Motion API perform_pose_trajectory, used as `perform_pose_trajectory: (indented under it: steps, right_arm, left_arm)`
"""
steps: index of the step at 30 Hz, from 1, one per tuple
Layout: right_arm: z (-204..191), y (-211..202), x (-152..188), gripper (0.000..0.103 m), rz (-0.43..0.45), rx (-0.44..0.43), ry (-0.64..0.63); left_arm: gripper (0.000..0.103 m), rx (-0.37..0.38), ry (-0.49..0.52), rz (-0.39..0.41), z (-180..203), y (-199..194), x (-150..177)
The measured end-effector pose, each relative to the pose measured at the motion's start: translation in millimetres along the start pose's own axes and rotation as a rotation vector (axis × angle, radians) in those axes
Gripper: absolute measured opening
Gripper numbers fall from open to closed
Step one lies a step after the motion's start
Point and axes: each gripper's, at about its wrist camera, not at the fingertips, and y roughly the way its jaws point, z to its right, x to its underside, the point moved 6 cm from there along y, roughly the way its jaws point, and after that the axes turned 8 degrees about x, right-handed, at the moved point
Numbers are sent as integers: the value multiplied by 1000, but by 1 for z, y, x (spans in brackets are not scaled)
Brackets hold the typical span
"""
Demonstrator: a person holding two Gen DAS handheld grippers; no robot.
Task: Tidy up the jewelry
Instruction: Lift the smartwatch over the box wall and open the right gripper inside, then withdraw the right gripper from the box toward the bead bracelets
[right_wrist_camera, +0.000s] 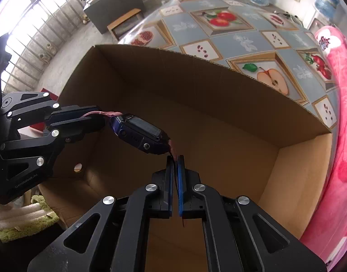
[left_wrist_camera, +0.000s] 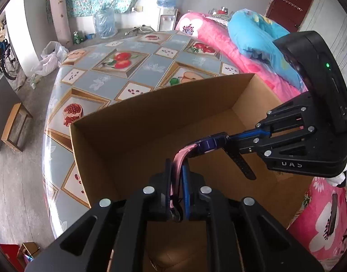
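Note:
A dark blue digital watch with pink-lined straps hangs between both grippers above an open cardboard box. My left gripper is shut on one pink strap. My right gripper is shut on the other strap end. In the left wrist view the right gripper comes in from the right, holding the watch body, with a perforated black strap dangling. In the right wrist view the left gripper comes in from the left. The box looks empty inside.
The box stands on a table with a fruit-patterned cloth. Pink and blue bedding lies to the right. Water jugs, a plastic bag and a small wooden stool are on the floor beyond.

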Motion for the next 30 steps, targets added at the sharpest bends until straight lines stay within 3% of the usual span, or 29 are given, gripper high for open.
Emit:
perform_pose_trajectory:
  steps: [3, 6, 11, 16, 18, 24, 30]
  right_arm:
    - [10, 14, -11, 9, -60, 44, 1]
    - [17, 30, -16, 12, -81, 97, 1]
    - [23, 19, -16, 12, -24, 162, 18]
    - [1, -3, -6, 17, 24, 105, -2]
    - [-11, 3, 1, 17, -15, 54, -14]
    - [-22, 36, 14, 17, -125, 56, -17]
    - [-29, 22, 22, 17, -100, 93, 24]
  left_arm:
    - [23, 1, -21, 3, -6, 5, -6]
    - [26, -3, -23, 34, -10, 0, -11]
    - [31, -30, -4, 121, -17, -23, -14]
    - [40, -37, -14, 232, -24, -56, -5]
    - [43, -43, -20, 272, -27, -69, 3]
    - [48, -73, -44, 365, -39, -108, 44]
    - [52, -120, -79, 384, -50, -128, 96]
